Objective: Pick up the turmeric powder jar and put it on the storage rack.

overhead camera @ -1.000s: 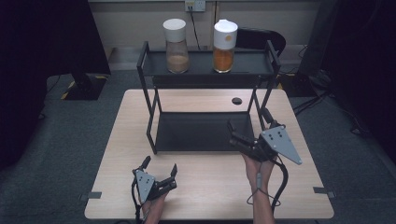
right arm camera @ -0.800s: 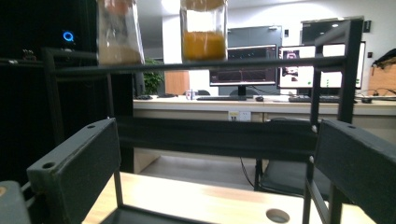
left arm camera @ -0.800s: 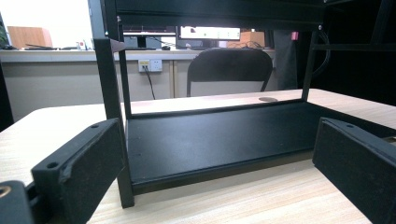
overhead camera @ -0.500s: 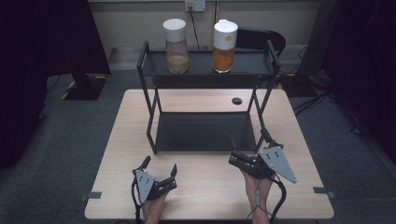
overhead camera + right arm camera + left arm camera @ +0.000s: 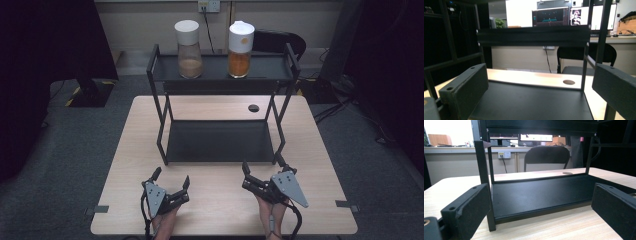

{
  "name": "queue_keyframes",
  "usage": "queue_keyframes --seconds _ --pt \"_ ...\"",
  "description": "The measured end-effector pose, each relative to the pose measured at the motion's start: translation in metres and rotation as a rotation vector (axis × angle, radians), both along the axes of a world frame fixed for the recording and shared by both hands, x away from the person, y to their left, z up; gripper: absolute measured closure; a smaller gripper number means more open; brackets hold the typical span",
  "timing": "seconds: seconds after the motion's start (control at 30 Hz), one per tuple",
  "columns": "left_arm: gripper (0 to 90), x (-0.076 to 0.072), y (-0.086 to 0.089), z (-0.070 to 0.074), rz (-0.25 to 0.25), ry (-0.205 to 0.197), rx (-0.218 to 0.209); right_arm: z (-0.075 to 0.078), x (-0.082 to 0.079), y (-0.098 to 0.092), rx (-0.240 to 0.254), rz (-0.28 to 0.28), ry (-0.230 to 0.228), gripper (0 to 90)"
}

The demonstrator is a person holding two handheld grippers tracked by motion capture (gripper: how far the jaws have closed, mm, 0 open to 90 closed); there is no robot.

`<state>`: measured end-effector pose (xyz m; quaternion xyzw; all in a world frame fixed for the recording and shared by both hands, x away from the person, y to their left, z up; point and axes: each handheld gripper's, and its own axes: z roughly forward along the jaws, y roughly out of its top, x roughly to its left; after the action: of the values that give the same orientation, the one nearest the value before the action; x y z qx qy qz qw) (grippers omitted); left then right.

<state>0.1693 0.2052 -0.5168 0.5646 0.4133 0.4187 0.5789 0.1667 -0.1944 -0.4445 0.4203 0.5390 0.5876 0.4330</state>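
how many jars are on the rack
2, both on the top shelf of the black rack: a white-lidded jar of brown contents at its left, and a white-lidded jar of orange contents at its right. The bottom shelf holds none.

Two jars (image 5: 189, 48) (image 5: 240, 48) stand side by side on the rack's top shelf (image 5: 272, 73), upper centre. Both grippers (image 5: 170, 181) (image 5: 261, 170) rest on the table (image 5: 220, 210) at lower centre, below the rack.
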Motion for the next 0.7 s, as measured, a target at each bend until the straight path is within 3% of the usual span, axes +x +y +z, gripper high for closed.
queue_keyframes --seconds 0.4,0.7 --pt "1.6 0.0 0.0 0.0 0.001 0.0 0.0 -0.034 -0.002 0.007 -0.026 -0.027 0.033 0.0" --pt "1.6 0.0 0.0 0.0 0.001 0.0 0.0 -0.05 -0.005 0.008 -0.039 -0.036 0.047 0.2"
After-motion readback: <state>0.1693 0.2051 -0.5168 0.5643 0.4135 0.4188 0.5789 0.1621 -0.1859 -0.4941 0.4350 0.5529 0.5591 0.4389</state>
